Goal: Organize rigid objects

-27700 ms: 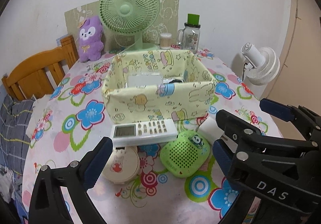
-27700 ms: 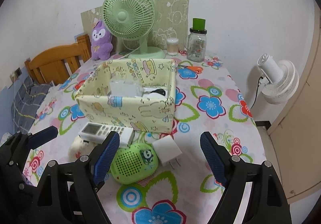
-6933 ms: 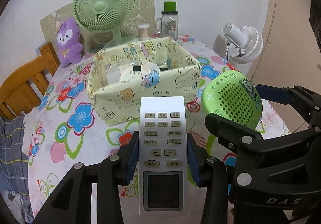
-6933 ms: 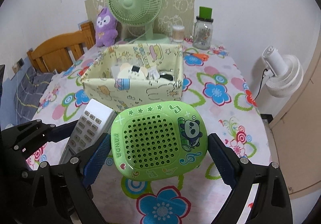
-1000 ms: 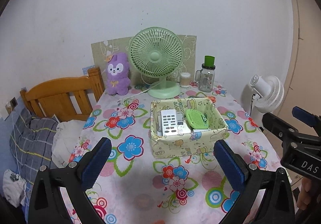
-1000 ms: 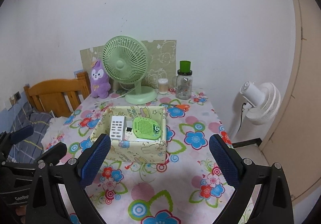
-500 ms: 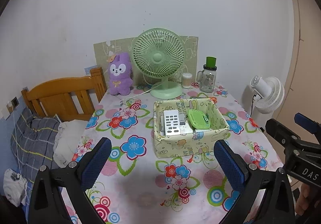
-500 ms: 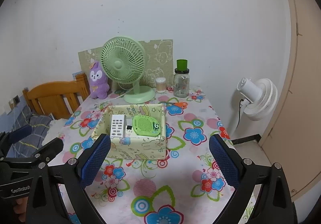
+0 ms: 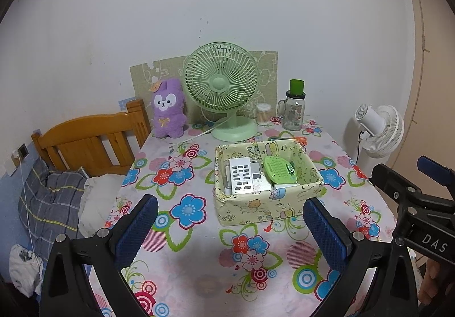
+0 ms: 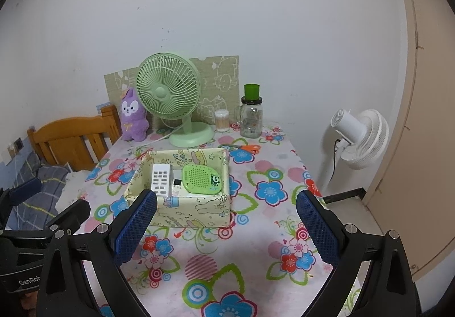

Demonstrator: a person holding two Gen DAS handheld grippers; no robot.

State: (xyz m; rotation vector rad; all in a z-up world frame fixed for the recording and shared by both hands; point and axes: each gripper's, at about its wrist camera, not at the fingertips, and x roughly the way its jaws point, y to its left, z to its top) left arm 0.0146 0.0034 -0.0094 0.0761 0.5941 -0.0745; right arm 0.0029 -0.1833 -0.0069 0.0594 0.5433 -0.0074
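A yellow patterned fabric box [image 9: 256, 210] [image 10: 196, 214] sits mid-table on the floral cloth. Inside it lie a white remote control [image 9: 240, 174] [image 10: 160, 177] on the left and a green panda speaker [image 9: 280, 169] [image 10: 202, 179] on the right, with other white items under them. My left gripper [image 9: 230, 229] is open and empty, well back from the box. My right gripper [image 10: 226, 220] is open and empty, also held back. Each gripper shows at the edge of the other's view.
At the table's back stand a green desk fan [image 9: 224, 89], a purple plush [image 9: 167, 109], a cotton-swab jar [image 9: 263, 113] and a glass mug with a green lid [image 9: 294, 112]. Orange scissors [image 10: 247, 148] lie behind the box. A wooden bed frame [image 9: 85, 138] is left, a white fan [image 10: 361, 140] right.
Both grippers have drawn slightly further back from the table, so the box looks a little smaller. Nothing on the table has moved.
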